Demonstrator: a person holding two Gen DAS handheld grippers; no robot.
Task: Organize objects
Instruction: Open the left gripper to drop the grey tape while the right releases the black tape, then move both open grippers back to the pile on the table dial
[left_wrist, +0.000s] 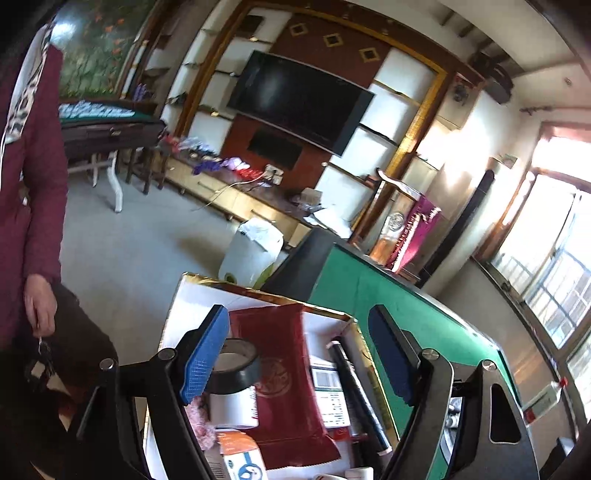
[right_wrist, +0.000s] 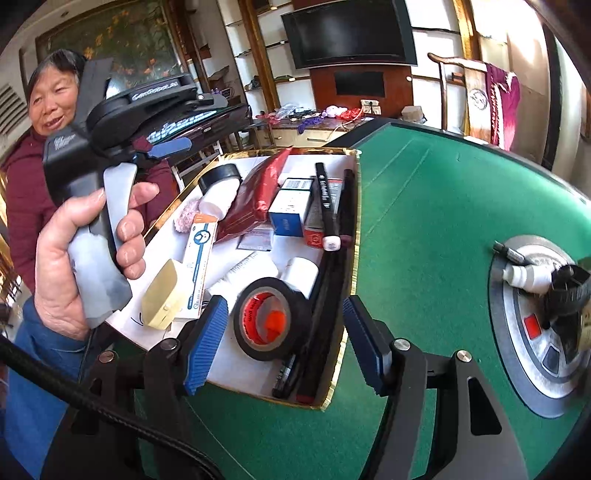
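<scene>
In the left wrist view, the left tool (left_wrist: 297, 354) hangs above a white box (left_wrist: 177, 306) with a gold rim, its blue pads (left_wrist: 203, 354) standing apart with nothing pressed between them. The box sits on the green counter (left_wrist: 343, 291) and is packed: a red foil pouch (left_wrist: 284, 380) lies along its middle, a black tape roll (left_wrist: 236, 369) rests on a white bottle (left_wrist: 232, 406), and a black tube (left_wrist: 358, 391) runs along the right wall. The near end of the box is cut off by the frame, and the print on the small cartons is too blurred to read. In the right wrist view, the right tool (right_wrist: 284, 343) is likewise apart and empty, above the near corner of the same box (right_wrist: 343, 254), where a second black tape roll with a red core (right_wrist: 269, 321) lies beside black pens (right_wrist: 325, 206). A hand (right_wrist: 70, 266) grips the left tool's handle over the box's far side. On the counter's round metal hub (right_wrist: 532, 332) lie a white bottle and a dark marker, partly hidden at the frame's edge.
</scene>
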